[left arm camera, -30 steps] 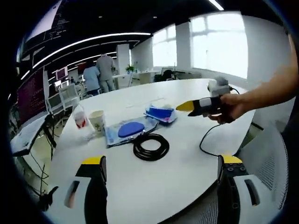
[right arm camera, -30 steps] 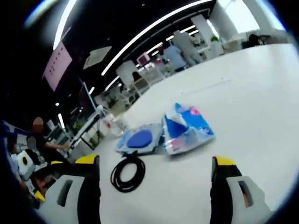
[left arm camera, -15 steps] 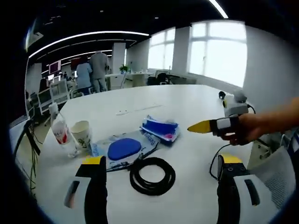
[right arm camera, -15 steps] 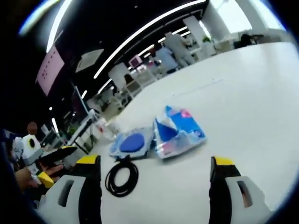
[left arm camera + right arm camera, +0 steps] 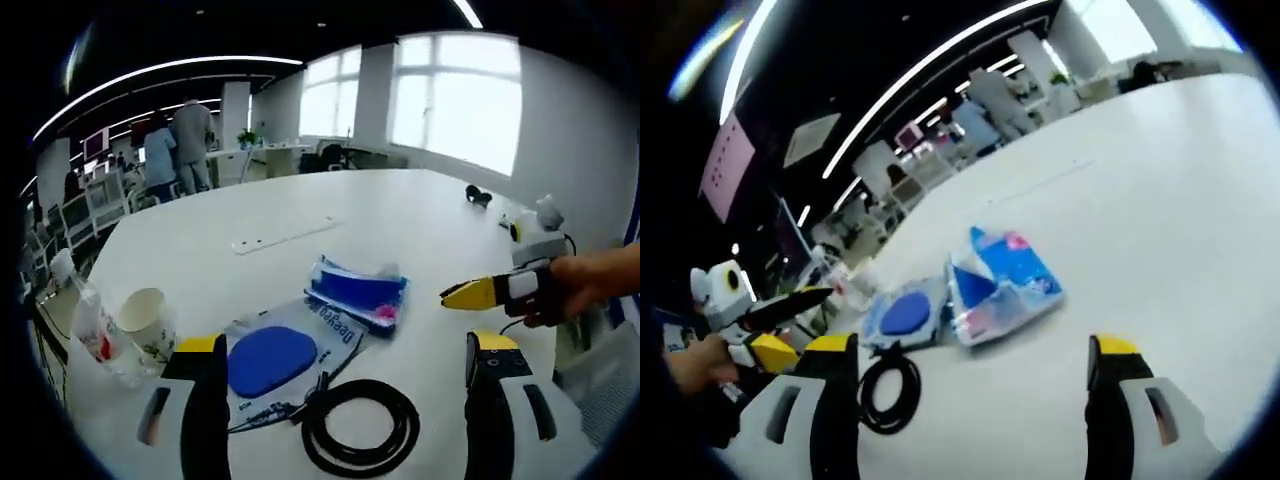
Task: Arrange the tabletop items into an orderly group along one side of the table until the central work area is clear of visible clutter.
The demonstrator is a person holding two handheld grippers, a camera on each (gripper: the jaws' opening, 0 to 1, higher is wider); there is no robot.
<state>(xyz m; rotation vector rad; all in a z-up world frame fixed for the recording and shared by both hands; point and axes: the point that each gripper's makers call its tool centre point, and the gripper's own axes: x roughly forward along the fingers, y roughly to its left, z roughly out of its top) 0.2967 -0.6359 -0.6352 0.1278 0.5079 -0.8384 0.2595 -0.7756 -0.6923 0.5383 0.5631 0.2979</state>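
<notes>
A: Stock on white table (image 5: 420, 220)?
B: Black cable coil (image 5: 360, 437), nearest L jaws. Clear pkg w/ blue round pad (image 5: 268, 358) touching coil's far-left edge. Blue wrapped pack (image 5: 355, 290) just beyond the pad pkg. Paper cup (image 5: 146, 322) and plastic bottle (image 5: 95, 335) side by side at table's left edge. Flat white strip (image 5: 283, 235) farther back.
A: Tongs?
B: Left gripper (image 5: 345, 350): jaws wide apart, holding nothing, above table over coil. Right gripper (image 5: 970, 348): jaws wide apart, nothing held, facing the pack; in left gripper view it's a yellow tip in a hand, over table's right side.
A: Bkgd?
B: Two people (image 5: 175, 150) standing at desks, far back.
</notes>
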